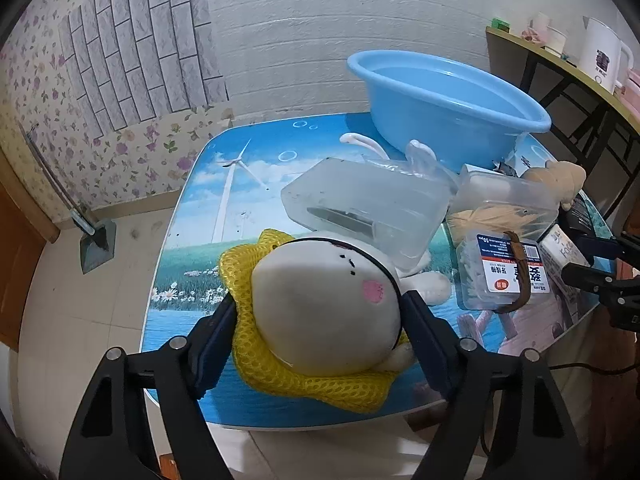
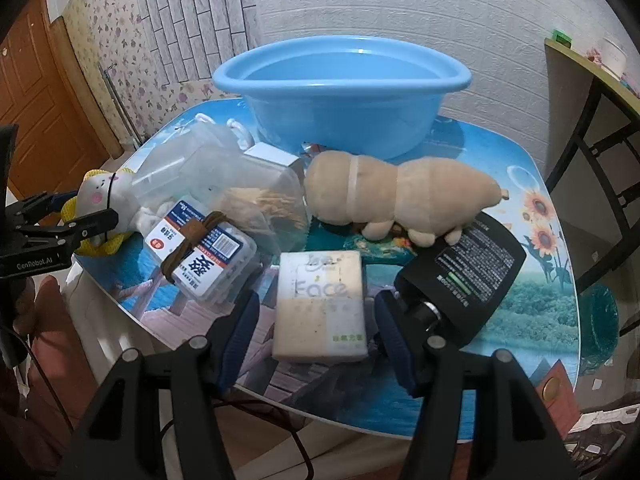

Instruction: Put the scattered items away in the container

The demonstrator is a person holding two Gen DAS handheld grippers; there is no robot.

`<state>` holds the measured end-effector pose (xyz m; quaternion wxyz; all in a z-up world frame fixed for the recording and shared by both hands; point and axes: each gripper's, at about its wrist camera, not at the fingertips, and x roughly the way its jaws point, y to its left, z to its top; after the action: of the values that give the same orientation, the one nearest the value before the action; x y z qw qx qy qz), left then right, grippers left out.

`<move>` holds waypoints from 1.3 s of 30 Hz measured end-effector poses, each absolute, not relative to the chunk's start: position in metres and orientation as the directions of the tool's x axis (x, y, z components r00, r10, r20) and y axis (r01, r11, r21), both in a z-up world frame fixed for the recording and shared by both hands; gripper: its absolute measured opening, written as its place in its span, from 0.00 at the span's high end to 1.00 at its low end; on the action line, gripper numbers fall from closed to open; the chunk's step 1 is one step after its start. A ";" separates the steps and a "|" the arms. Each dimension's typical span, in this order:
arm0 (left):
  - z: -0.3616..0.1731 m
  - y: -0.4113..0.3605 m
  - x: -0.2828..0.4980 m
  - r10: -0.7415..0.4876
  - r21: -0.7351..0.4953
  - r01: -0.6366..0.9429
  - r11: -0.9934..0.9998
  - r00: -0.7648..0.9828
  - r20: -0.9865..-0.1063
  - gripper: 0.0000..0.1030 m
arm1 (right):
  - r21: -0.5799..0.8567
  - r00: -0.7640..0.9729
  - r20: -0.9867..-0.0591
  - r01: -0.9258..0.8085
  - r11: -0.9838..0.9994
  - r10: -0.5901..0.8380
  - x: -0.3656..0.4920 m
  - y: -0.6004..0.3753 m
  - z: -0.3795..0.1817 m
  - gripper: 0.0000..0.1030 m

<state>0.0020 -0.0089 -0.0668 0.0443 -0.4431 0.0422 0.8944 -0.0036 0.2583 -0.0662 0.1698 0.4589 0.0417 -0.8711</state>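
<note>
My left gripper [image 1: 320, 320] is shut on the head of a white bunny plush [image 1: 324, 308] that lies on a yellow mesh scrubber [image 1: 320, 384] at the table's near edge. My right gripper [image 2: 318, 320] is open, its jaws on either side of a white "Face" tissue pack [image 2: 322, 304], not touching it. The blue basin [image 2: 340, 96] stands at the back of the table; it also shows in the left wrist view [image 1: 444, 104]. A tan plush [image 2: 396, 196], a black bottle [image 2: 468, 276], a labelled floss-pick box [image 2: 202, 258] and clear plastic boxes [image 1: 368, 208] lie scattered.
The round table [image 1: 192, 280] has a printed landscape top. A second table [image 1: 560, 64] with a white kettle stands at the right. A wooden door [image 2: 32, 92] is on the left. A cable hangs below the table's front edge.
</note>
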 end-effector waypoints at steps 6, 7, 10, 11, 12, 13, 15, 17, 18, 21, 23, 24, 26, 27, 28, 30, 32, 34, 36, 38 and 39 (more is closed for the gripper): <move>-0.075 -0.008 -0.002 0.055 0.025 -0.132 -0.991 -0.572 -0.819 0.19 | 0.085 -0.521 -0.812 0.338 -0.937 -0.262 -0.006 0.257 -0.068 0.43; -0.078 -0.008 -0.004 0.051 0.028 -0.131 -0.991 -0.567 -0.822 0.19 | 0.084 -0.519 -0.814 0.339 -0.937 -0.261 -0.006 0.257 -0.069 0.44; -0.080 -0.005 -0.003 0.050 0.033 -0.134 -0.990 -0.570 -0.820 0.21 | 0.079 -0.513 -0.819 0.344 -0.936 -0.258 -0.006 0.255 -0.070 0.46; -0.078 -0.004 -0.001 0.051 0.039 -0.140 -0.989 -0.580 -0.813 0.25 | 0.077 -0.512 -0.820 0.346 -0.935 -0.257 -0.006 0.255 -0.070 0.47; -0.076 -0.004 0.000 0.054 0.040 -0.147 -0.988 -0.586 -0.809 0.26 | 0.072 -0.513 -0.820 0.344 -0.936 -0.252 -0.005 0.254 -0.070 0.50; -0.074 -0.004 0.002 0.057 0.039 -0.150 -0.988 -0.588 -0.807 0.27 | 0.068 -0.518 -0.819 0.340 -0.938 -0.247 -0.005 0.255 -0.070 0.53; -0.071 -0.005 0.004 0.061 0.036 -0.151 -0.988 -0.590 -0.805 0.27 | 0.085 -0.516 -0.817 0.336 -0.938 -0.259 -0.006 0.258 -0.070 0.58; -0.069 -0.007 0.006 0.062 0.032 -0.148 -0.988 -0.592 -0.804 0.27 | 0.119 -0.509 -0.812 0.332 -0.936 -0.285 -0.007 0.261 -0.069 0.58; -0.067 -0.008 0.006 0.063 0.031 -0.147 -0.989 -0.594 -0.802 0.27 | 0.130 -0.509 -0.810 0.331 -0.935 -0.292 -0.007 0.262 -0.068 0.58; -0.062 -0.009 0.009 0.056 0.036 -0.138 -0.990 -0.608 -0.792 0.27 | 0.127 -0.527 -0.796 0.336 -0.933 -0.298 -0.005 0.263 -0.063 0.58; -0.058 -0.009 0.011 0.045 0.048 -0.132 -0.990 -0.619 -0.784 0.27 | 0.127 -0.543 -0.784 0.336 -0.933 -0.302 -0.004 0.264 -0.059 0.58; -0.056 -0.008 0.011 0.040 0.055 -0.133 -0.990 -0.624 -0.781 0.27 | 0.126 -0.550 -0.779 0.334 -0.934 -0.301 -0.004 0.264 -0.056 0.58; -0.052 -0.006 0.014 0.027 0.075 -0.133 -0.988 -0.636 -0.771 0.27 | 0.121 -0.575 -0.760 0.333 -0.935 -0.303 -0.001 0.265 -0.048 0.58; -0.050 -0.005 0.015 0.024 0.080 -0.133 -0.988 -0.641 -0.767 0.27 | 0.120 -0.586 -0.750 0.336 -0.934 -0.307 0.000 0.266 -0.044 0.58; -0.046 -0.004 0.016 0.025 0.082 -0.134 -0.988 -0.649 -0.760 0.27 | 0.119 -0.597 -0.740 0.340 -0.933 -0.311 0.001 0.266 -0.040 0.58; -0.041 -0.004 0.017 0.033 0.076 -0.135 -0.988 -0.660 -0.750 0.27 | 0.120 -0.612 -0.722 0.347 -0.930 -0.322 0.003 0.266 -0.033 0.58; -0.035 -0.005 0.018 0.037 0.073 -0.134 -0.988 -0.672 -0.740 0.27 | 0.128 -0.618 -0.711 0.355 -0.926 -0.335 0.003 0.266 -0.029 0.58; -0.029 -0.006 0.018 0.039 0.073 -0.133 -0.988 -0.685 -0.727 0.27 | 0.128 -0.620 -0.706 0.363 -0.923 -0.342 0.003 0.264 -0.028 0.58; -0.024 -0.008 0.019 0.040 0.072 -0.131 -0.989 -0.696 -0.717 0.27 | 0.129 -0.617 -0.708 0.367 -0.921 -0.345 0.004 0.262 -0.029 0.58; -0.022 -0.009 0.020 0.040 0.071 -0.127 -0.989 -0.703 -0.710 0.27 | 0.135 -0.611 -0.711 0.368 -0.920 -0.348 0.004 0.262 -0.031 0.58; -0.021 -0.009 0.020 0.039 0.071 -0.125 -0.990 -0.705 -0.708 0.27 | 0.135 -0.612 -0.710 0.368 -0.920 -0.349 0.005 0.262 -0.031 0.58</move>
<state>0.0200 -0.0093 -0.0208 0.0445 -0.3814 0.0569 0.9216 0.0046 0.2619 -0.0310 0.1996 0.3929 0.0123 -0.8976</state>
